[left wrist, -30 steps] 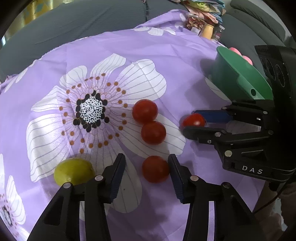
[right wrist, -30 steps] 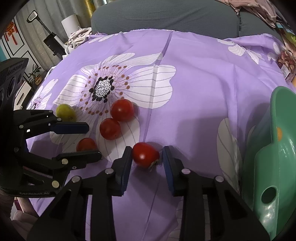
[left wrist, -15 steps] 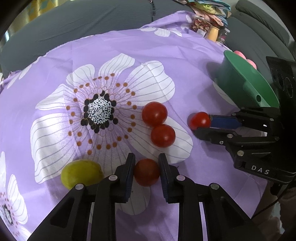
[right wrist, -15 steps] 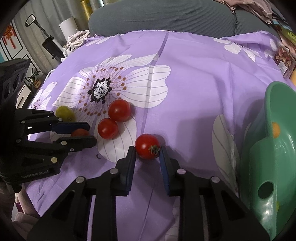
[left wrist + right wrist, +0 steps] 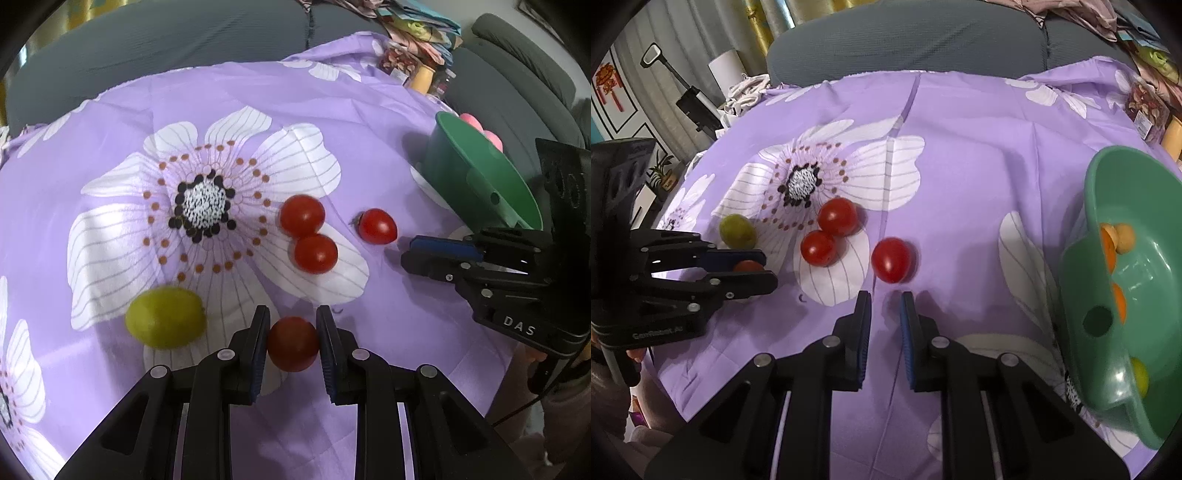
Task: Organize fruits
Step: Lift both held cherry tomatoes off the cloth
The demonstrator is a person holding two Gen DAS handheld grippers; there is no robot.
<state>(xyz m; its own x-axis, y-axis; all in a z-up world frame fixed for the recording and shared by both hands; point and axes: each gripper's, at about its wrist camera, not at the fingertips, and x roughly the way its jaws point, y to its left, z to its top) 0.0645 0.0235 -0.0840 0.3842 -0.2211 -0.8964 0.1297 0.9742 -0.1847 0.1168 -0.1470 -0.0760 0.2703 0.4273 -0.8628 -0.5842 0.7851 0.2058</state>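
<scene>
Left wrist: left gripper down-tilted around tomato.

The right tool points down at the purple flowered cloth, its jaws nearly together with nothing between them. A red tomato lies just beyond its fingertips, apart from them. Left of it, 2 more tomatoes touch each other on a white petal. At the left edge the left tool grips what looks like another small tomato, mostly hidden by its fingers. A green fruit sits just behind it. On the right, a green bowl holds orange and yellow fruit pieces.
</scene>
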